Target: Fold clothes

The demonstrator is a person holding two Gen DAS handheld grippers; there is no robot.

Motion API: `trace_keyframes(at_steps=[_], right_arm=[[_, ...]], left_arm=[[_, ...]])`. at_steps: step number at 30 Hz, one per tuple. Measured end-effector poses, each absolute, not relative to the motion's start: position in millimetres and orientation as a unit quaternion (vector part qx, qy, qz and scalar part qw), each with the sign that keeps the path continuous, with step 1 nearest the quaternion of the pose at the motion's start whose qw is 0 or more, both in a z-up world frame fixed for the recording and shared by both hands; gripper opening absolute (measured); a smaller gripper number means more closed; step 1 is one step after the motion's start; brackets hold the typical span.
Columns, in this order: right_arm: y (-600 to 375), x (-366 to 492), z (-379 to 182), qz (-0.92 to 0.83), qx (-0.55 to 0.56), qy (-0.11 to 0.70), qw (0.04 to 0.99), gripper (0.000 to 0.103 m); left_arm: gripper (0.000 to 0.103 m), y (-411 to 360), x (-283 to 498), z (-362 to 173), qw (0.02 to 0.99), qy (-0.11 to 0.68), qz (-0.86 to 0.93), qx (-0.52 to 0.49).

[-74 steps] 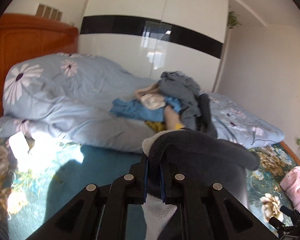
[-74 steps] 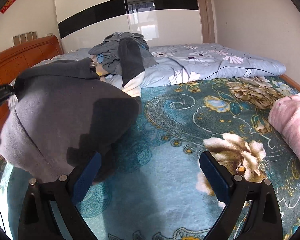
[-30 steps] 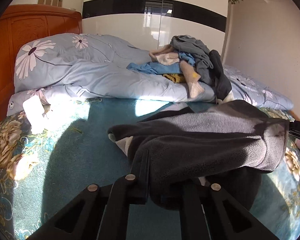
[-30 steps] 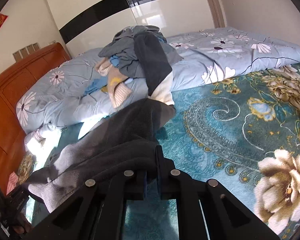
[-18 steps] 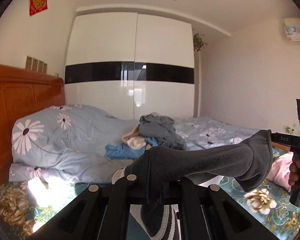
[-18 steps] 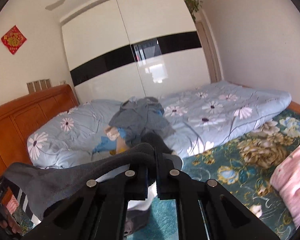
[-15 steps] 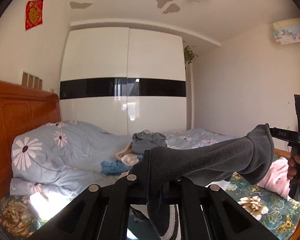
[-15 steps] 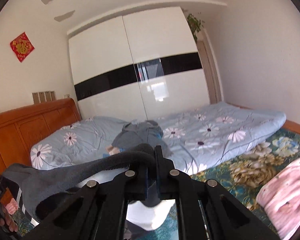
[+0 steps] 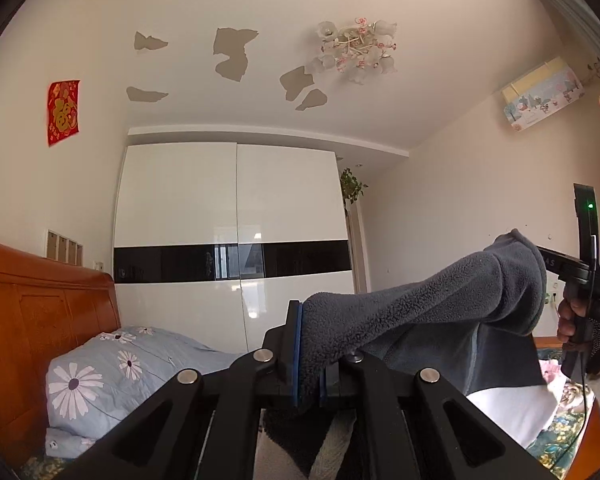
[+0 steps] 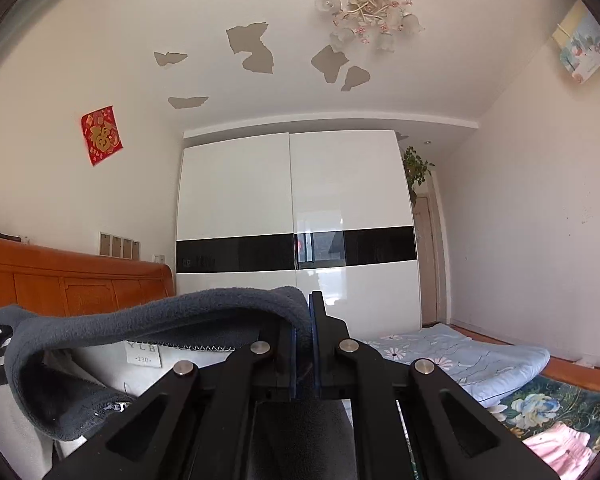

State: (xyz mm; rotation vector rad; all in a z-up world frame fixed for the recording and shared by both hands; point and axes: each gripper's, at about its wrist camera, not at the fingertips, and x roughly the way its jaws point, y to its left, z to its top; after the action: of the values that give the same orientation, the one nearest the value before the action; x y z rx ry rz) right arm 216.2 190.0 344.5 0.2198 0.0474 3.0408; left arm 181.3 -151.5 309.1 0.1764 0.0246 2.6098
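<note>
Fleece lifted clear of the bed

Both my claws, left claw (image 9: 309, 354) and right claw (image 10: 302, 350), clamp the grey fleece garment (image 9: 420, 312), now raised and stretched, ready for folding.

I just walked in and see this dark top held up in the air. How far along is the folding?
Early, it seems. Done: the dark grey fleece garment is picked up, its top edge stretched between the left gripper and the right gripper, both clamped shut on it. In hand: holding it spread, white lining and size label showing. Left: no fold is visible yet, so laying it down and folding remain.
</note>
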Motion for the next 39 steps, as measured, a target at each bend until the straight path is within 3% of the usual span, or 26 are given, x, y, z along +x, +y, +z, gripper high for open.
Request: trace_keyframes(at_steps=[5, 14, 19, 24, 28, 39], right_arm=[[178.0, 153.2, 321.0, 0.999, -0.007, -0.001, 0.048, 0.006], [184.3, 8.5, 181.3, 0.976, -0.212, 0.027, 0.049, 0.006], [195.0, -41.2, 119.3, 0.955, -0.288, 0.053, 0.051, 0.006], [191.5, -77.4, 116.1, 0.951, -0.298, 0.072, 0.032, 0.006], [162.2, -115.0, 121.2, 0.953, -0.301, 0.038, 0.017, 0.006], [149.0, -163.7, 6.8, 0.897, -0.439, 0.049, 0.011, 0.006]], left_arm=[[0.007, -150.9, 118.8, 254.7, 0.249, -0.013, 0.967, -0.044], [0.007, -135.7, -2.8, 106.6, 0.223, -0.045, 0.939, -0.260], [0.007, -137.1, -44.9, 55.1, 0.202, -0.074, 0.923, -0.318], [0.007, -159.5, -80.4, 58.0, 0.181, -0.101, 0.926, -0.317], [0.007, -174.6, -109.1, 55.2, 0.147, -0.090, 0.928, -0.330], [0.008, -174.6, -163.2, -50.2, 0.102, -0.110, 0.878, -0.454]])
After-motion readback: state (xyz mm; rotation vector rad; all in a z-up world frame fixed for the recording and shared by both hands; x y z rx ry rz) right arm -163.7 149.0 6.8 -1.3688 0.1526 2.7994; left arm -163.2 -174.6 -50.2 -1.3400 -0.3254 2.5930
